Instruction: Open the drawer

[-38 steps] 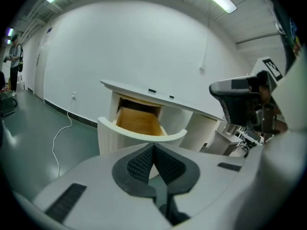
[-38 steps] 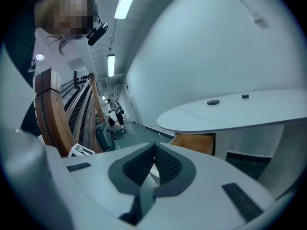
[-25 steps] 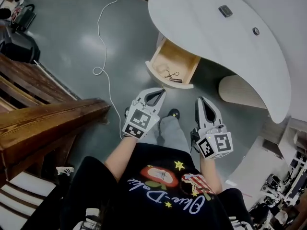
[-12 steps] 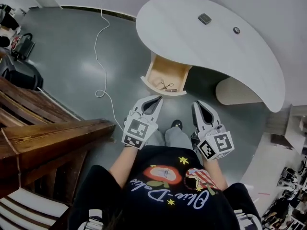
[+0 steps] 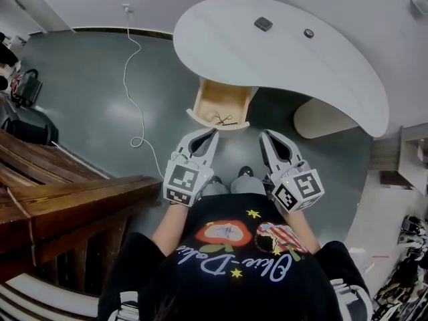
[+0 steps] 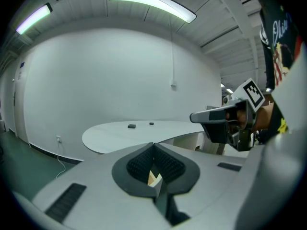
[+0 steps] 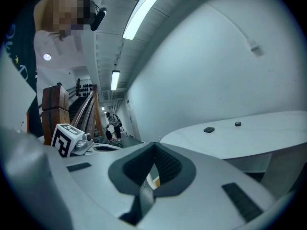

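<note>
Shows a white curved table (image 5: pixel 287 59) across the top of the head view, and under its near edge the wooden drawer (image 5: pixel 224 99) pulled open, length running from the table toward the person, curved front panel nearest. Holds the left gripper (image 5: pixel 211 134) and right gripper (image 5: pixel 263 136) side by side near that front, clear of it, both pointing toward the table, jaws closed tight on nothing. Has a small dark object (image 5: pixel 225 120), too small to name, on the drawer floor by the front.

Probably an office lobby or reception hall: a curved white desk (image 5: pixel 281 52) stands on a glossy grey floor (image 5: pixel 87 79), with a wooden staircase (image 5: pixel 67 199) at left and strip lights (image 6: pixel 148 4) overhead.
</note>
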The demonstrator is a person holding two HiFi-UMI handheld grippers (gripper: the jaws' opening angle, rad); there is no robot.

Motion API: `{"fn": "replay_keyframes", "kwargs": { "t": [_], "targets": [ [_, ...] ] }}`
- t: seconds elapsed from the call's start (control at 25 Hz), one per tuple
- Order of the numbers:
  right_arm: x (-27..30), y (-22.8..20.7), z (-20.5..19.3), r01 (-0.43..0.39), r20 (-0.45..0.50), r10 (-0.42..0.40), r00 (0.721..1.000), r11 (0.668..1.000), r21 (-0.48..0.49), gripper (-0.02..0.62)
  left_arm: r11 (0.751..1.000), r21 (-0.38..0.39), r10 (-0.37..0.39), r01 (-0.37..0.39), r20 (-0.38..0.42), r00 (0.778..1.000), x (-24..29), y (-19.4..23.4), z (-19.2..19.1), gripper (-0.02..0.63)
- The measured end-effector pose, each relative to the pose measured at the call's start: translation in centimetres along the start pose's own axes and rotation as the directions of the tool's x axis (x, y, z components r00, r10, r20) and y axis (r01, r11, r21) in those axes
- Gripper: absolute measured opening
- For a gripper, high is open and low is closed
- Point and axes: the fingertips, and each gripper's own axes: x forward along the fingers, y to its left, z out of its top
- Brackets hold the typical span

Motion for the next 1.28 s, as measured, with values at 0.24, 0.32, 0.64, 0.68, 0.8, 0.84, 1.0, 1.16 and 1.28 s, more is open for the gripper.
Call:
{"fn": "replay_keyframes", "kwargs": {
  "t": [0.24,0.32,0.64,0.68,0.8,0.84,1.0,1.16,1.28],
  "targets": [
    [-0.5,0.7,0.7,-0.015,0.018,0.015,1.000,1.000,-0.010,0.000,1.000,0.031,0.004,-0.004,0.028,1.000,-1.0,-0.5,1.3,0.005],
    [-0.4,0.9,0.8,-0.020,0.020,0.021,1.000,1.000,-0.009,0.000,0.999,0.042,0.003,-0.004,0.027,1.000,-1.2,-0.6,1.4,0.005],
    [0.1,2.0,0.6,-0.045,0.017,0.045,0.999,0.999,-0.013,0.000,0.999,0.045,0.004,-0.006,0.027,1.000,-1.8,-0.6,1.2,0.005],
    [0.1,2.1,0.5,-0.045,0.015,0.046,0.999,0.999,-0.014,0.000,0.999,0.044,0.007,-0.008,0.028,1.000,-1.9,-0.5,1.2,0.005],
    [0.3,2.2,0.5,-0.046,0.005,0.046,0.999,0.999,-0.017,0.000,0.999,0.037,0.013,-0.014,0.028,1.000,-2.1,-0.2,1.1,0.005],
    [0.4,2.3,0.5,-0.047,0.004,0.047,0.999,0.999,-0.018,0.000,0.999,0.033,0.014,-0.014,0.027,1.000,-2.1,-0.1,1.1,0.005],
    [0.7,2.4,0.2,-0.054,0.007,0.054,0.999,0.998,-0.018,0.000,0.998,0.050,0.026,-0.027,0.022,0.999,-2.3,0.4,1.0,0.005],
    [0.8,2.7,0.1,-0.055,-0.011,0.055,0.998,0.998,-0.022,0.000,0.998,0.048,0.027,-0.028,0.018,0.999,-2.3,0.5,0.8,0.005],
    [0.8,2.6,0.0,-0.060,-0.008,0.060,0.998,0.998,-0.023,0.000,0.999,0.045,0.026,-0.027,0.014,1.000,-2.2,0.4,0.8,0.005]
  ]
}}
